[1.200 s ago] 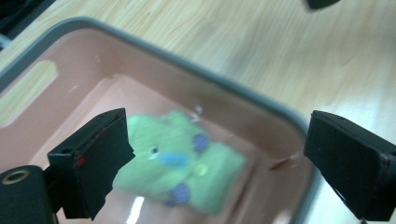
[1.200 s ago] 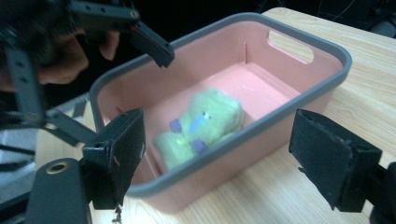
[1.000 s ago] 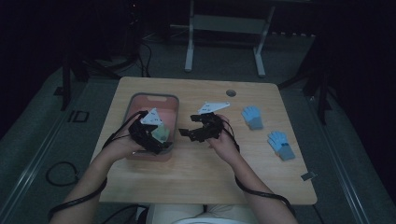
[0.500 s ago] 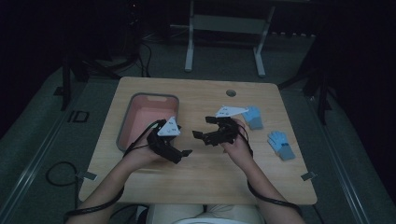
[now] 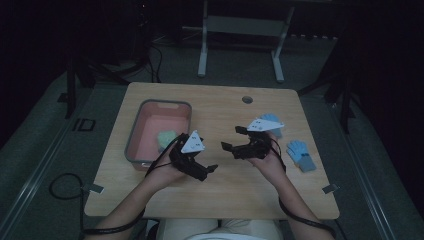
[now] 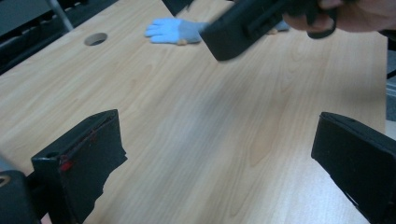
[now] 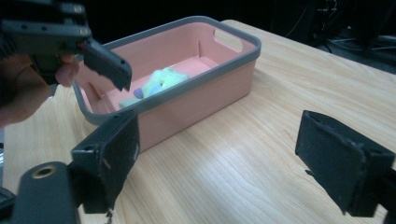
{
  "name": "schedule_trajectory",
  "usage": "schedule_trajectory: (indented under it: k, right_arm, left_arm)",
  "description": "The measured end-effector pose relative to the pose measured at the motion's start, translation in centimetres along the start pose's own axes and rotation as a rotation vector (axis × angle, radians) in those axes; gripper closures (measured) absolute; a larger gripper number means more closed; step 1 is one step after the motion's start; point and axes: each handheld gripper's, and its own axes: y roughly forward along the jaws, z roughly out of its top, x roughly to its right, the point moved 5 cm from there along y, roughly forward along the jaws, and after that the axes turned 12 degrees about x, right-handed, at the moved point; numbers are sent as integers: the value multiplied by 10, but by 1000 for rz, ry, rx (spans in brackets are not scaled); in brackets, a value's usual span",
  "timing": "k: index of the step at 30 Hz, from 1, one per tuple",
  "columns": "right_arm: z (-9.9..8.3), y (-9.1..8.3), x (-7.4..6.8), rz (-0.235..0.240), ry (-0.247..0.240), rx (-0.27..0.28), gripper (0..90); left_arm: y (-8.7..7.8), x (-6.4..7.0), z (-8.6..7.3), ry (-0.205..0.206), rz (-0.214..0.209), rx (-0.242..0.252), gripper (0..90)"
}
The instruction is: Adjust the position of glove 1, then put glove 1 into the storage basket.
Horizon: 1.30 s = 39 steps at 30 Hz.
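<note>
Left gripper (image 5: pixel 206 170), jaws spread and empty, has moved off the pink bin (image 5: pixel 134 150) to mid-table since a second ago; right gripper (image 5: pixel 234 138), likewise spread, faces it. Green glove (image 5: pixel 166 138) lies in the bin, partly hidden. One blue glove (image 5: pixel 301 155) lies right; another (image 5: pixel 272 120) sits half-covered behind the right gripper.

Pink, grey-rimmed bin (image 7: pixel 201 88), pale green glove (image 7: pixel 159 81), light blue gloves (image 5: pixel 301 155)

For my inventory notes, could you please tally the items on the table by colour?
Blue gloves: 2
Pale green glove, in the bin: 1
Pink bin with grey rim: 1
Total: 4
</note>
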Motion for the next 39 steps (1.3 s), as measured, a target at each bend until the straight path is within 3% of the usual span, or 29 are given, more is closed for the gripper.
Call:
schedule_trajectory:
  k: [4, 8, 15, 21, 26, 32, 39]
  right_arm:
    - [-6, -11, 7, -27, -16, -11, 222]
    - [-17, -22, 16, -53, -11, -13, 312]
    - [-32, -42, 36, -105, -1, -7, 375]
    - [-40, -61, 59, -186, 0, 7, 430]
    - [-43, -74, 79, -252, -9, 14, 478]
    - [-44, -83, 105, -338, -12, 1, 517]
    - [-42, -88, 133, -400, -15, -8, 531]
  left_arm:
    - [5, 11, -3, -10, -9, 29, 19]
    - [12, 22, -10, -3, -25, 26, 19]
    - [28, 44, -26, 32, -58, 6, 20]
    - [39, 59, -44, 58, -80, 2, 20]
    - [43, 61, -55, 80, -77, -4, 20]
    - [46, 60, -68, 71, -67, -7, 20]
    - [46, 60, -78, 79, -60, -17, 20]
